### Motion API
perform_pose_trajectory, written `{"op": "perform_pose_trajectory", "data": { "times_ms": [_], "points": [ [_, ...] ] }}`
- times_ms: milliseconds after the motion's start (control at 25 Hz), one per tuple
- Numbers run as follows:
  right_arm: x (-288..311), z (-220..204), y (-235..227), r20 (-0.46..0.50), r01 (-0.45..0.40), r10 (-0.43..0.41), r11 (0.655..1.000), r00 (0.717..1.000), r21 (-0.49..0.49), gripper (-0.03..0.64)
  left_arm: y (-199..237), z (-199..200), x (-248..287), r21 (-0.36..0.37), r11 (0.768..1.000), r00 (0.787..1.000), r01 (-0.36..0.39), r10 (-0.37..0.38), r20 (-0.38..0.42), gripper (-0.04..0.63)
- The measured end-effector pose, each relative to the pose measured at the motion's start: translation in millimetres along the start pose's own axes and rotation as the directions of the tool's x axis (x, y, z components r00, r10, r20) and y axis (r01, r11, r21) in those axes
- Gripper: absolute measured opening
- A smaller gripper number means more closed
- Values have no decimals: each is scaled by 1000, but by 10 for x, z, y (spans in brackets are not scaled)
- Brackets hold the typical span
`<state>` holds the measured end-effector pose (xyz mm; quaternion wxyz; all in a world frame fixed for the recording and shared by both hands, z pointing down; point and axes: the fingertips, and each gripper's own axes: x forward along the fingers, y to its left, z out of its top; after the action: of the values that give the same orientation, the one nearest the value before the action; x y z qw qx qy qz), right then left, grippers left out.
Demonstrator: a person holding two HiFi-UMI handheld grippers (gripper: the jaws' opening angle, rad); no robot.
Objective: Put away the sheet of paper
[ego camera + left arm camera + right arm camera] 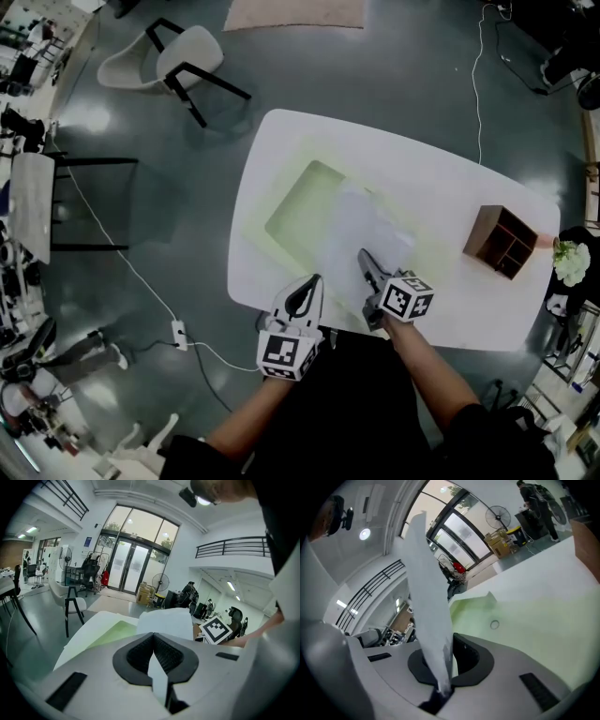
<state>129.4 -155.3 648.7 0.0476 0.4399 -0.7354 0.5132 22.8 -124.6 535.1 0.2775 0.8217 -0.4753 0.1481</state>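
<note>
Head view: left gripper [315, 281], right gripper [363, 255] both clamped on sheet of paper [361, 223].

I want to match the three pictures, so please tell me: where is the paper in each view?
Head view: paper at centre, just right of the green folder.
Left gripper view: paper at centre, rising from the shut jaws.
Right gripper view: paper left of centre, a tall band rising from the shut jaws.
Shared landmark: green folder, left of the paper in the left gripper view, right of it in the right gripper view.
</note>
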Motion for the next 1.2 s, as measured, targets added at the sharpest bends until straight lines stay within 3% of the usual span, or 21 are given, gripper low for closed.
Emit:
{"op": "perform_pose_trajectory", "data": {
  "times_ms": [240, 520, 800, 1200],
  "points": [
    [-6, -209, -338, 18, 66, -71, 981, 997, 185, -2, -32, -64, 8, -3, 1000, 1000, 2, -2, -10, 3],
    [43, -350, -351, 27, 84, -95, 958, 995, 273, -2, 85, -78, -2, 7, 1000, 999, -30, 30, -26, 3],
    [23, -455, -414, 32, 106, -122, 942, 992, 319, -2, 52, -102, 34, -4, 1000, 999, -23, 23, -41, 3],
    [14, -477, -619, 56, 125, -166, 891, 985, 436, -2, 0, -150, 86, 3, 1000, 998, -1, 1, -57, 3]
  ]
}}
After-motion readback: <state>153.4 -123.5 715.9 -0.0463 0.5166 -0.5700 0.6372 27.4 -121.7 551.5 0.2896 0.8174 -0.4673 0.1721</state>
